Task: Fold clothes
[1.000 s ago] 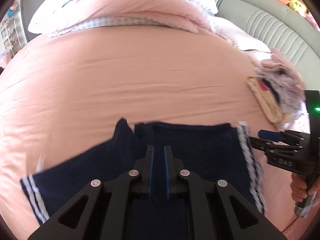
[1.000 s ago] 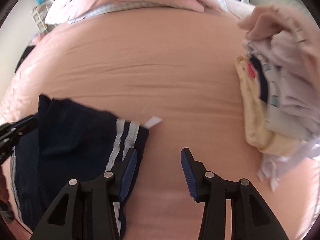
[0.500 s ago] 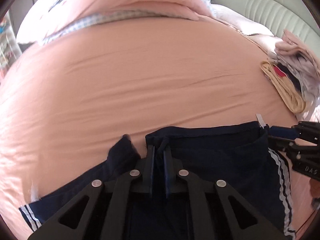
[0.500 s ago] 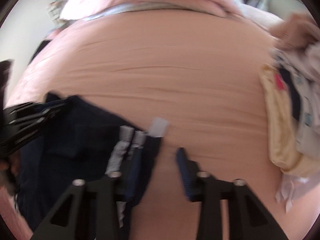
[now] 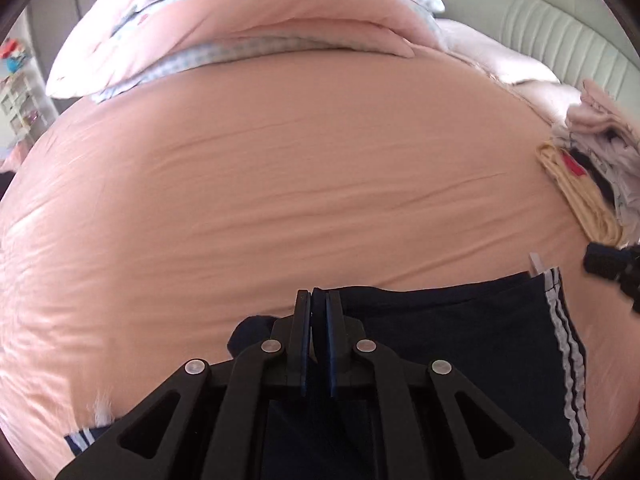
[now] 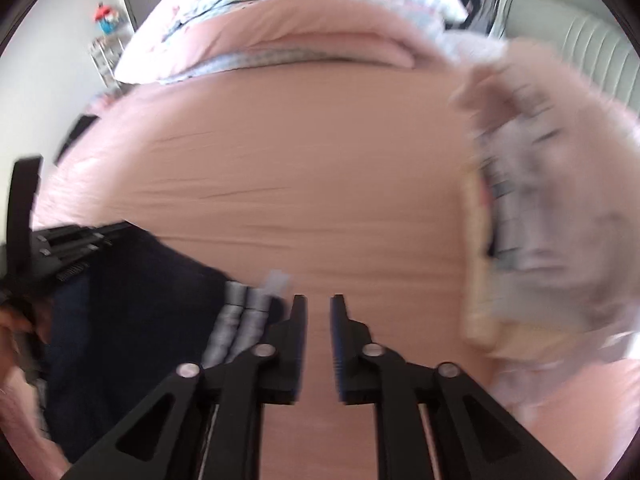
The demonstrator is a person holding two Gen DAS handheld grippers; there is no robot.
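shorts [image 5: 448, 320] lay flat on the pink bed [image 5: 280, 180], left of the clothes pile [image 5: 592, 176] | left gripper [image 5: 319, 300] was pinched on their top hem | right gripper [image 6: 319, 308] – just opening, nothing between its jaws, beside the striped edge | soft, light, limp – best taken by hem and corners

The pink bed [image 5: 280, 184] lies broad and bare ahead of both grippers, with open passage across its middle. A folded duvet [image 5: 256, 44] bounds the far end. On the right a heap of clothes [image 5: 592, 168] blocks that side. The navy shorts [image 5: 460, 340] cover the near edge.
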